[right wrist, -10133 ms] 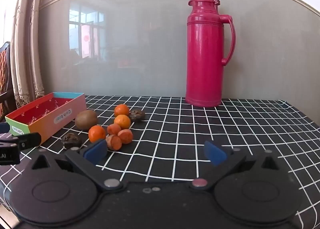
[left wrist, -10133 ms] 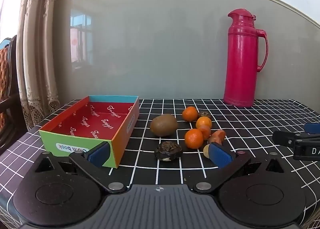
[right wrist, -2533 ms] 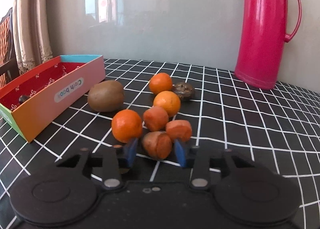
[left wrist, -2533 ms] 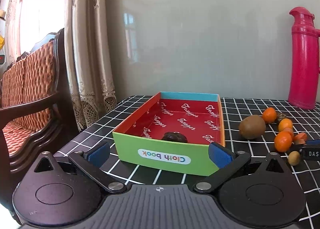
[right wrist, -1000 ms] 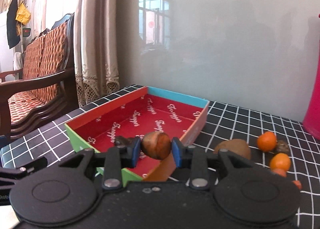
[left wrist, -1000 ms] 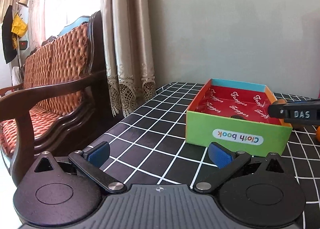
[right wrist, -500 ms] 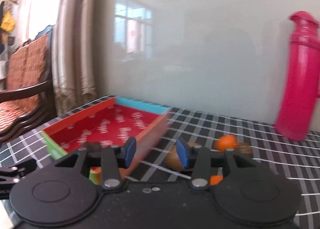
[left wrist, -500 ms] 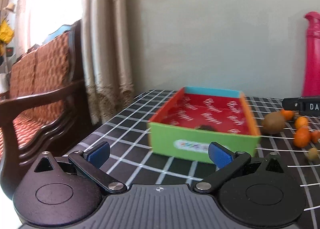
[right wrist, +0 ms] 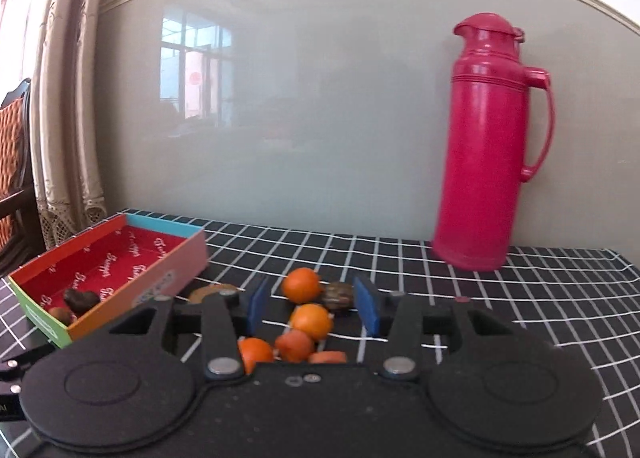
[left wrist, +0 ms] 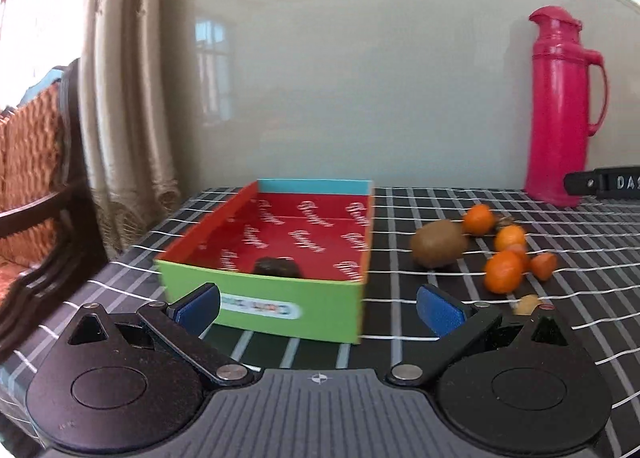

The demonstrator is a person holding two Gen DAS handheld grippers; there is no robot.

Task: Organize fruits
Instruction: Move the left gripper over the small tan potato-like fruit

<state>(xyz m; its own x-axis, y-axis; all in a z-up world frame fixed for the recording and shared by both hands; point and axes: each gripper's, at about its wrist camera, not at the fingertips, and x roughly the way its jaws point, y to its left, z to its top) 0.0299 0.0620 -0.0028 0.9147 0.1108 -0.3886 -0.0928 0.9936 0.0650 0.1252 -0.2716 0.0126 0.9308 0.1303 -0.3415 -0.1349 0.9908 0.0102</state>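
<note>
Black checked cloth covers the surface (right wrist: 520,298), which ends at a pale wall behind and drops off at the left toward a curtain (left wrist: 124,98) and a wooden chair (left wrist: 44,186). Open cloth lies at the right, past a pink flask (right wrist: 484,146) standing near the wall. At the left edge sits the tray (left wrist: 280,300), holding a dark fruit (left wrist: 276,267) (a second brownish one shows in the right view). Loose fruits (right wrist: 310,320) and a kiwi (left wrist: 439,244) cluster just beside the tray. Left tongs (left wrist: 318,304) gape wide, empty; right tongs (right wrist: 312,308) are partly parted, gripping nothing.
</note>
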